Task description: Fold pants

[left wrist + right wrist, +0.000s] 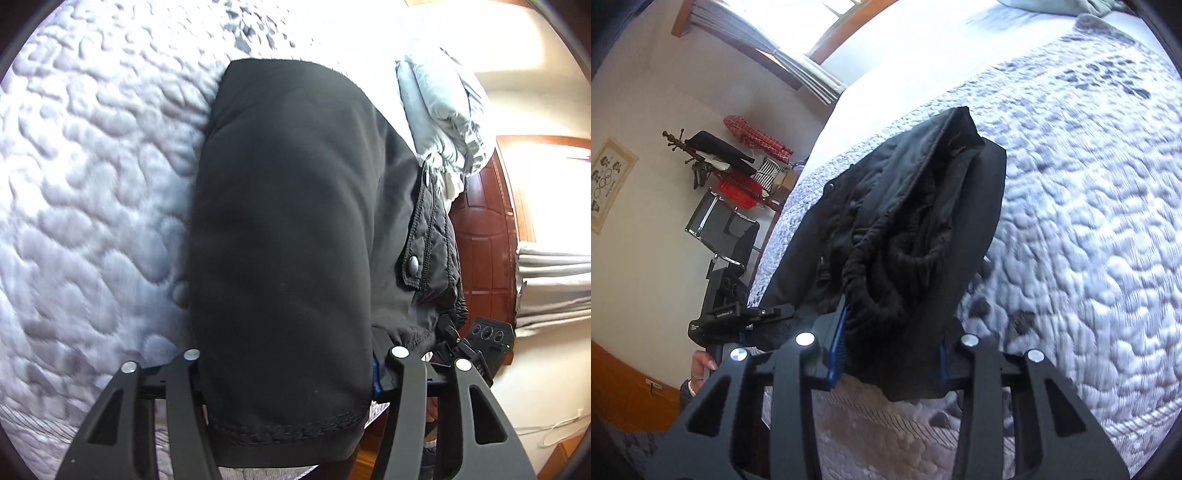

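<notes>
Black pants [280, 236] draped lengthwise over a white quilted bed [92, 184], hem end hanging between the fingers of the left gripper [288, 373]. Fingers set fairly wide, with the cloth filling the gap; a firm pinch cannot be told, since the pads sit hidden behind the fabric. Stitched hem [291, 424] low in the left wrist view, just below the finger line. Snap-button pocket flap [415, 258] on the pants' right edge, beside a folded pale-grey pillow [443, 110] farther up the bed.

From the right wrist view: elastic waistband [886, 258] bunched and open toward the camera, lying between the fingers of the right gripper [890, 354]. Blue pad [838, 339] pressed against the waistband's left side, the other pad mostly covered by cloth; fingers closed around the gathered waist end. Pants resting along the bed's near edge, folded over into a long narrow strip. Coat rack [701, 158] with clothes against the wall well apart from the bed.
</notes>
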`<move>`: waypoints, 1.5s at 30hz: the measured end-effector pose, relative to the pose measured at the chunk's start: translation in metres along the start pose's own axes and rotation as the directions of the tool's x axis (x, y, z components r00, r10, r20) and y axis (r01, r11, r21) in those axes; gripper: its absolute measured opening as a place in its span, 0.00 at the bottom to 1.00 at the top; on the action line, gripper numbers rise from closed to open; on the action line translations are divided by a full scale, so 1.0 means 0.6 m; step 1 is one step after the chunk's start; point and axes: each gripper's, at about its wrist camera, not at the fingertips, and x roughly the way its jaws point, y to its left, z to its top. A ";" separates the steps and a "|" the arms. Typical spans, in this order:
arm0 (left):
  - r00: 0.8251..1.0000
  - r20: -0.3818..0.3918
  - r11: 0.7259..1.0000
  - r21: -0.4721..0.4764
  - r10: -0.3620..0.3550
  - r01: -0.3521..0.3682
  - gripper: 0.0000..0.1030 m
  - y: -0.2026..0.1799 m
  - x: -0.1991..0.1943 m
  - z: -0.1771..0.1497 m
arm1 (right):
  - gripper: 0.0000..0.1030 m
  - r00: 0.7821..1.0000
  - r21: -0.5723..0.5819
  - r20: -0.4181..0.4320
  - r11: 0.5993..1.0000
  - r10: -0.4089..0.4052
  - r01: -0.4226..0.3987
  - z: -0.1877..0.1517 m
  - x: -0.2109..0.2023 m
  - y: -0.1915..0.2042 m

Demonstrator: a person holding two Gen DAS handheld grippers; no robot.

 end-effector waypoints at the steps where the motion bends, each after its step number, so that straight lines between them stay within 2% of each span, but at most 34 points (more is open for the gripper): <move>1: 1.000 0.008 1.000 -0.004 -0.001 0.001 0.52 0.002 -0.004 0.004 | 0.35 1.000 -0.011 0.002 1.000 0.003 -0.003 0.007 0.004 0.004; 8: 0.996 0.082 1.000 -0.001 0.024 -0.024 0.51 0.019 -0.046 0.050 | 0.35 1.000 -0.051 0.010 0.998 0.026 -0.026 0.057 0.059 0.033; 14: 0.992 0.113 0.999 -0.006 0.053 -0.052 0.52 0.042 -0.057 0.076 | 0.35 0.999 0.002 -0.030 0.999 0.043 -0.043 0.082 0.108 0.001; 19: 0.991 0.115 0.998 0.024 0.061 -0.064 0.58 0.049 -0.047 0.079 | 0.38 0.997 0.052 -0.056 0.998 0.044 -0.041 0.075 0.136 -0.037; 22: 0.990 0.117 0.995 0.048 0.075 -0.082 0.65 0.050 -0.036 0.075 | 0.40 0.997 0.079 -0.059 0.995 0.059 -0.054 0.064 0.143 -0.059; 27: 0.986 0.139 0.991 0.088 0.087 -0.100 0.75 0.044 -0.022 0.070 | 0.51 0.992 0.153 -0.066 0.984 0.104 -0.093 0.046 0.155 -0.099; 30: 0.986 0.146 0.990 0.100 0.084 -0.099 0.77 0.037 -0.017 0.069 | 0.55 0.989 0.189 -0.059 0.974 0.135 -0.121 0.040 0.158 -0.113; 35: 0.983 0.148 0.986 0.108 0.108 -0.124 0.82 0.040 -0.028 0.065 | 0.65 0.992 0.190 -0.058 0.976 0.116 -0.103 0.031 0.148 -0.115; 38: 0.973 0.185 0.978 0.125 0.141 -0.165 0.84 0.036 -0.052 0.056 | 0.67 0.997 0.179 -0.037 0.982 0.064 -0.057 0.020 0.119 -0.111; 41: 0.954 0.246 0.969 0.128 0.173 -0.209 0.85 0.032 -0.085 0.041 | 0.63 0.999 0.118 0.031 0.993 -0.010 0.006 0.011 0.069 -0.084; 45: 0.923 0.322 0.952 0.145 0.212 -0.269 0.85 0.015 -0.114 0.022 | 0.63 0.993 0.071 0.120 0.997 -0.002 -0.006 0.014 0.020 -0.046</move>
